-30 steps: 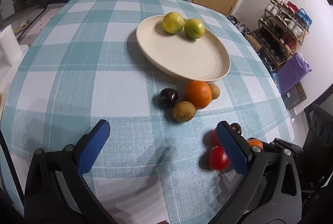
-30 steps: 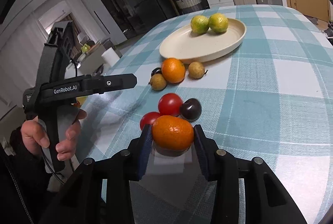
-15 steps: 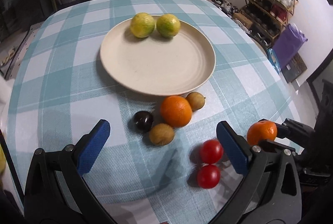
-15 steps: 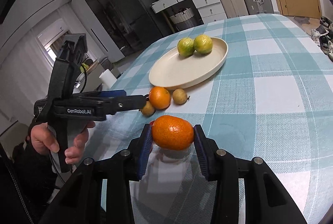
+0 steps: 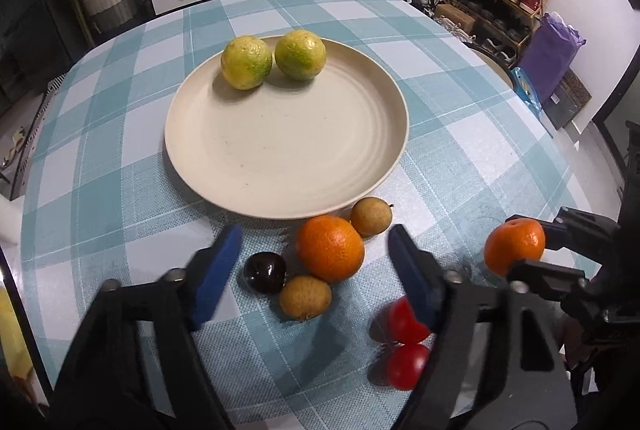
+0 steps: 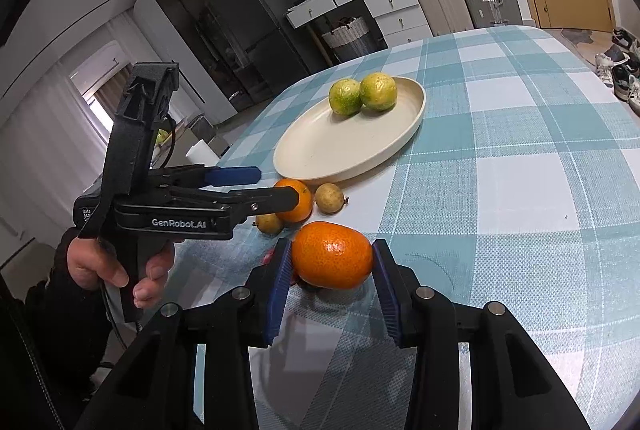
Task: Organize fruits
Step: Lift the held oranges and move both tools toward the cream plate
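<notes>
Left wrist view: a big round table [image 5: 100, 158] with a blue and white checked cloth fills most of the picture.
Plate: a wide cream plate [image 5: 288, 166] sits in the middle of the table.
Green fruits: two yellow-green fruits [image 5: 246, 61] lie side by side on the far part of the plate, touching each other.
Left hand-held gripper: the left hand-held gripper [image 5: 314, 270] hangs over the loose fruit near the plate. Its blue pads are apart and are closing. They press on nothing yet.
Big orange: the big orange [image 5: 330, 248] sits on the cloth just beside the plate's near rim, between the two blue pads.
Brown fruits: one small brown fruit [image 5: 371, 217] touches the big orange on the plate side. Another brown fruit [image 5: 305, 297] touches it on the near side.
Dark fruit: a small dark round fruit [image 5: 265, 272] sits next to the near brown fruit.
Red fruits: two red fruits [image 5: 406, 364] lie close together, to the right, partly behind the right blue pad.
Right wrist view: the right hand-held gripper [image 6: 332, 276] is clamped on a small orange [image 6: 332, 255], one blue pad on each side. The small orange is up off the cloth.
Person's hand: a hand [image 6: 116, 266] holds the handle of the left hand-held gripper at the left side of this view.
</notes>
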The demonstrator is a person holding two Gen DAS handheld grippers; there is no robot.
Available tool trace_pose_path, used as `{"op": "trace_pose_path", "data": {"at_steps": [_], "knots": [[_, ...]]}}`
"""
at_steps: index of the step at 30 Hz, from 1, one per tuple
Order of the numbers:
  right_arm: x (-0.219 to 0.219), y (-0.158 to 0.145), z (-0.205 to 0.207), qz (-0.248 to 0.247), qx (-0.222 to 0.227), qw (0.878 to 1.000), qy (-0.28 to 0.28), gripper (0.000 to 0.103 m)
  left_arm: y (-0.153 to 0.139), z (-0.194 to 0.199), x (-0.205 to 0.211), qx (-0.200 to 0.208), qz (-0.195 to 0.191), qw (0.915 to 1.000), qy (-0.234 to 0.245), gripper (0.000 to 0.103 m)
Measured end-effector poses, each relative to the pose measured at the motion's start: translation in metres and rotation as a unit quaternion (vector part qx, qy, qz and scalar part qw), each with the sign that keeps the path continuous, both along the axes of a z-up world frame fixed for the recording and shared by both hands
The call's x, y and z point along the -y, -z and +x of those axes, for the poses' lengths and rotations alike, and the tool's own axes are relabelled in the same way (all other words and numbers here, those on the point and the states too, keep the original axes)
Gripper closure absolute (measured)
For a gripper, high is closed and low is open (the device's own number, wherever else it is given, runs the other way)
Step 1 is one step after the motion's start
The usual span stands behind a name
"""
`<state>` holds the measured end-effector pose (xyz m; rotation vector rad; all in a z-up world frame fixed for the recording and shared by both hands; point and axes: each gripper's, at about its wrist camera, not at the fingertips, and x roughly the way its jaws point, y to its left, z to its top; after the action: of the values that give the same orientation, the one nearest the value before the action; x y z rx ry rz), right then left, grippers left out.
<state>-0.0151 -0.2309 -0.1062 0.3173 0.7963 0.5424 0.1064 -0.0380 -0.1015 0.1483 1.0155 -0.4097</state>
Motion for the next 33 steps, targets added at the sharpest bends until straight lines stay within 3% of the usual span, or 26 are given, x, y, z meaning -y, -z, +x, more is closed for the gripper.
{"op": "trace_pose_path", "data": {"at_steps": [4, 9, 16, 23, 33], "knots": [[0.001, 0.000, 0.001, 0.005, 0.000, 1.000, 0.001, 0.062, 0.002, 0.003, -0.002, -0.011, -0.011, 0.9999, -0.001, 0.036], [0.002, 0.003, 0.002, 0.005, -0.005, 1.000, 0.001, 0.062, 0.005, 0.006, -0.001, -0.026, -0.016, 0.9995, 0.005, 0.054], [0.006, 0.006, 0.004, 0.012, -0.015, 1.000, 0.007, 0.062, 0.006, 0.004, 0.005, -0.027, -0.011, 0.9994, 0.016, 0.068], [0.005, 0.006, 0.003, 0.010, -0.014, 1.000, 0.007, 0.062, 0.006, 0.002, 0.009, -0.031, -0.001, 0.9994, 0.018, 0.070], [0.005, 0.004, 0.003, 0.007, -0.013, 1.000, 0.010, 0.062, 0.004, -0.001, -0.004, -0.041, -0.027, 0.9987, -0.012, 0.070]]}}
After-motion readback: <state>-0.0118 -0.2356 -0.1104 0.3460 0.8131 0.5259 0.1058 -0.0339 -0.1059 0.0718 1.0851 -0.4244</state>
